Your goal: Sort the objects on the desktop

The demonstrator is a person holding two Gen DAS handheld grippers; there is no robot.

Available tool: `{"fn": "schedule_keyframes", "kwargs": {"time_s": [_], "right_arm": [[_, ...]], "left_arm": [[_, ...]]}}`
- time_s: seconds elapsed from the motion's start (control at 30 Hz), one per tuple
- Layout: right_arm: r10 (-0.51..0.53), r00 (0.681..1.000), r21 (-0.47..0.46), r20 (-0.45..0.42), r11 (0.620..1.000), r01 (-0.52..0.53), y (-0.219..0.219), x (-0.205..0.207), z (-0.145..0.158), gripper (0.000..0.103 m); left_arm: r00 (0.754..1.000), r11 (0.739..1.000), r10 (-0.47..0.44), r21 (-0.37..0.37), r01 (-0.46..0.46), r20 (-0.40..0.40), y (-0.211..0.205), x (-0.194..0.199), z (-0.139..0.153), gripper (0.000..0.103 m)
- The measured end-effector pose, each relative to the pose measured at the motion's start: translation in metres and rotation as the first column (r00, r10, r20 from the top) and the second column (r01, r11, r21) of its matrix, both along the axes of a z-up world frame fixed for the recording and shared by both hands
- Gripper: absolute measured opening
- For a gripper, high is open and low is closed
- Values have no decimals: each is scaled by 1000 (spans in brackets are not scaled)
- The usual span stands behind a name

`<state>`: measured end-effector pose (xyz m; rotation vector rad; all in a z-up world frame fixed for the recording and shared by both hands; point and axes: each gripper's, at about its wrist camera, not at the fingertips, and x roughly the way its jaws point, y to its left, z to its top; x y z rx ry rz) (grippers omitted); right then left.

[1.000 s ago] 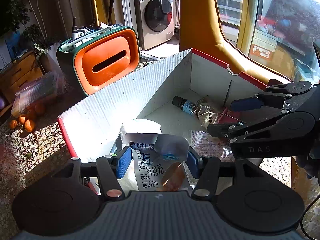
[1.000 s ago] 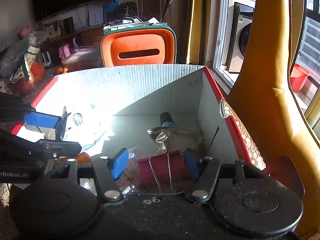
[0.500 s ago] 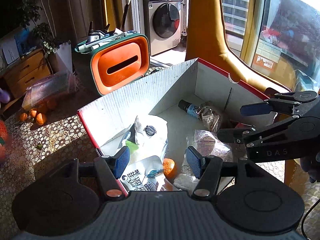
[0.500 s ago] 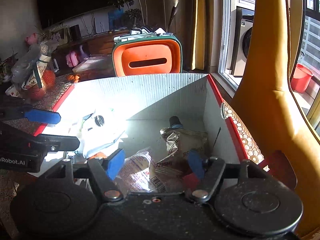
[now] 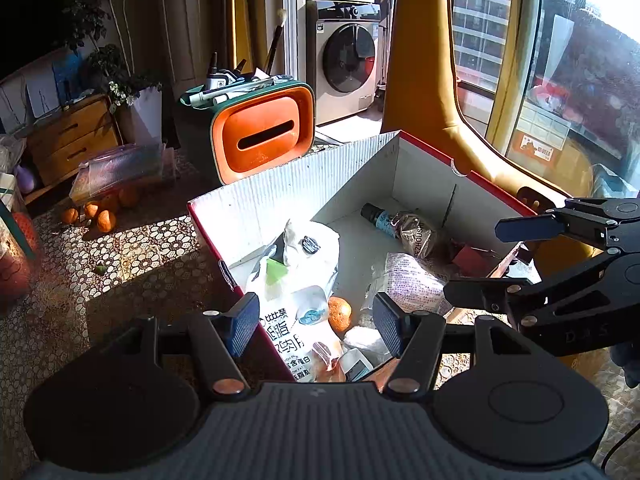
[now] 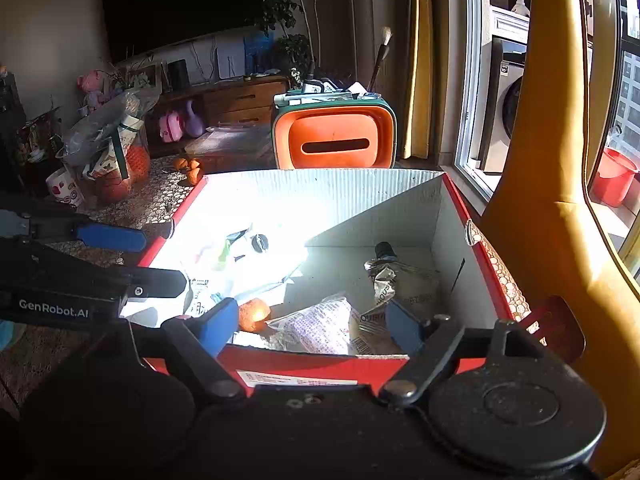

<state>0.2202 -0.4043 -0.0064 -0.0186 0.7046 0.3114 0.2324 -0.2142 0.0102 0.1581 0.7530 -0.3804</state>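
Note:
A red-rimmed cardboard box [image 5: 480, 178] with a white inside holds a white printed pouch [image 5: 296, 304], a tangerine [image 5: 339, 314], a clear snack bag [image 5: 408, 280], a brown foil bag [image 5: 418, 234], a dark bottle [image 5: 378, 216] and a red item [image 5: 466, 254]. My left gripper [image 5: 314, 326] hovers open over the box's near left corner, its pads touching nothing. My right gripper [image 6: 310, 326] hangs over the box's near wall [image 6: 316, 364]. Its jaws are opening with nothing between them. Each gripper shows in the other's view: right gripper [image 5: 474, 260], left gripper [image 6: 164, 260].
An orange and green case [image 5: 262, 140] with pens on top stands behind the box. Loose tangerines [image 5: 100, 216] lie on the patterned tablecloth at the left. A yellow chair [image 5: 432, 100] rises to the right of the box. Bags and a cup [image 6: 108, 148] crowd the far left.
Both grippers have drawn back and upward from the box. The white pouch is no longer between the left pads, and the red item has left the right pads, whose jaws have widened.

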Motion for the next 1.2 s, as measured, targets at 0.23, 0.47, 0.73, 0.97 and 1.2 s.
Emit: {"fn": "schedule_keyframes", "kwargs": {"time_s": [0.23,0.47,0.73,0.97,1.2], "right_arm": [[36,999,7,22,999,-36,10,-22,10,89],[23,998,4,65,1000,-23,11,-42,21,95],[-16,993,26,115,1000,13,10,-67,34,102],[-95,988,89,120,992,85,4,-81,35,102],[-167,978,111,126,982,153,1,-92,35,103]], "left_arm": [[1000,999,24,-35,-24,7,12,-16,5,70],[999,998,36,-59,-35,16,21,-30,11,83],[999,997,39,-70,-37,25,28,-51,17,90],[998,997,33,-77,-29,52,33,-71,24,90],[998,997,31,-73,-27,57,32,-78,25,90]]}}
